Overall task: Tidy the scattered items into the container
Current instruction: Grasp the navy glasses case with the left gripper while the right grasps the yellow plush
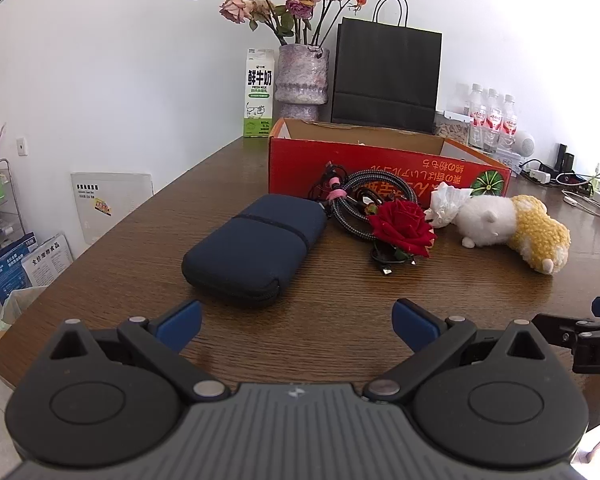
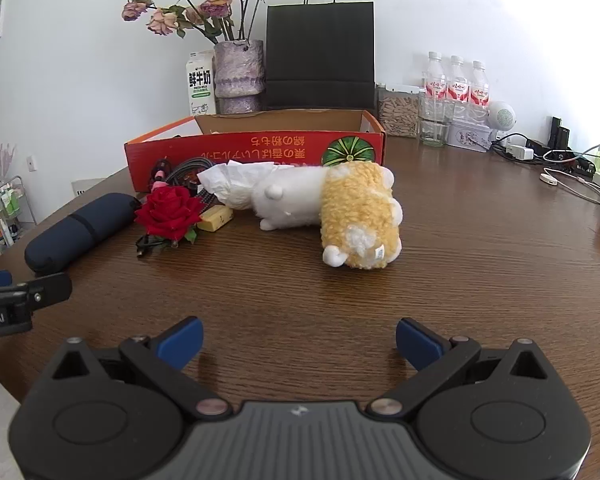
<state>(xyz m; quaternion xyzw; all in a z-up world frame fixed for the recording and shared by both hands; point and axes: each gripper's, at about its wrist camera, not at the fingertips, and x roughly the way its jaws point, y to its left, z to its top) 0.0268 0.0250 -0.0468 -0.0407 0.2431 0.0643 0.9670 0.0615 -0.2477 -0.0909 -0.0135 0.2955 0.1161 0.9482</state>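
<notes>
Wooden table [image 2: 460, 260] | white wall [image 2: 460, 12] | red box [image 2: 256, 152] at back

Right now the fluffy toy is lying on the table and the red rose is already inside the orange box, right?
Not quite. The fluffy toy does lie on the table, but the red rose is not in the orange box. It lies on the table in front of it, as the right wrist view shows.
</notes>
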